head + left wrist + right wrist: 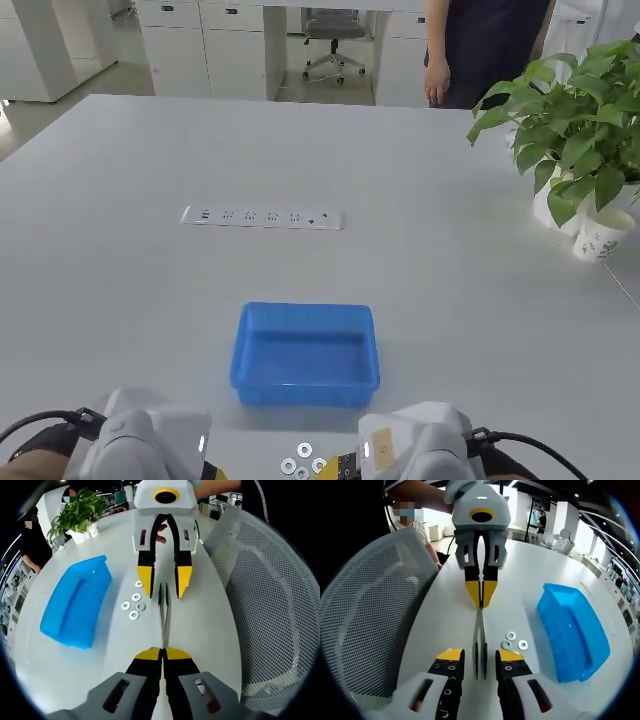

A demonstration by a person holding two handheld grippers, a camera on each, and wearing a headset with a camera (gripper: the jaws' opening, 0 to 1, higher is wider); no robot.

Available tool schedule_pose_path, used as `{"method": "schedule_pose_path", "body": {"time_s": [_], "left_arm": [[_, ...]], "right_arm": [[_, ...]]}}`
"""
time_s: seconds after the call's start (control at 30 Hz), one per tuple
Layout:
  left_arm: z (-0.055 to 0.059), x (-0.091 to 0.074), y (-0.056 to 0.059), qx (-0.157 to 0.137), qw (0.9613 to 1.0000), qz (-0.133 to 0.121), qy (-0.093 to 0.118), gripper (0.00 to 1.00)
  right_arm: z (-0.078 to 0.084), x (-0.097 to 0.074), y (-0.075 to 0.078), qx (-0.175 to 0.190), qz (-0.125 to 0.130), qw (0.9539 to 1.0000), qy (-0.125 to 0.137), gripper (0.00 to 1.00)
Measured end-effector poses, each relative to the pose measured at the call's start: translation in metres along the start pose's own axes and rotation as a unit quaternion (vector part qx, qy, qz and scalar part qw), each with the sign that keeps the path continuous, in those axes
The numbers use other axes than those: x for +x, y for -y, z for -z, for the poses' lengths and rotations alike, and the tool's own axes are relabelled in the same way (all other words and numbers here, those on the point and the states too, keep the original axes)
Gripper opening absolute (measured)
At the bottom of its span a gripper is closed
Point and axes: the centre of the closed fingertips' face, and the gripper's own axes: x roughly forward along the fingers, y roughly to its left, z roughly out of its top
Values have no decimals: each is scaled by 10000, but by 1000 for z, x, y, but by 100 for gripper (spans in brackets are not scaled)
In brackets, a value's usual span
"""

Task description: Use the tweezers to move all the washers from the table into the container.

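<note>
We pinched the tweezers [163, 612] by one end in the left gripper [162, 652], the right gripper [480, 654] spread astride the other end and, we judged, best closed squarely across both arms; washers [134, 605] lay just beside the tweezers, the container [75, 602] beyond them.

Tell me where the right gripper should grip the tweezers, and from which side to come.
Take the tweezers on the free stretch of their two arms, clear of the end that the left gripper pinches. Come head-on along their length, as the right gripper points now: its open jaws stand one on each side of the arms, so closing should likely squeeze them together.
</note>
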Motion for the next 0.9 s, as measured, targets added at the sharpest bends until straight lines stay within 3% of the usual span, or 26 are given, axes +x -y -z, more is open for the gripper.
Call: {"method": "schedule_pose_path", "body": {"time_s": [0.9], "left_arm": [[-23,-23,2,103,9999,1,-44,4]], "right_arm": [[-3,8,-1,-178,-14,9997,-137,19]]}}
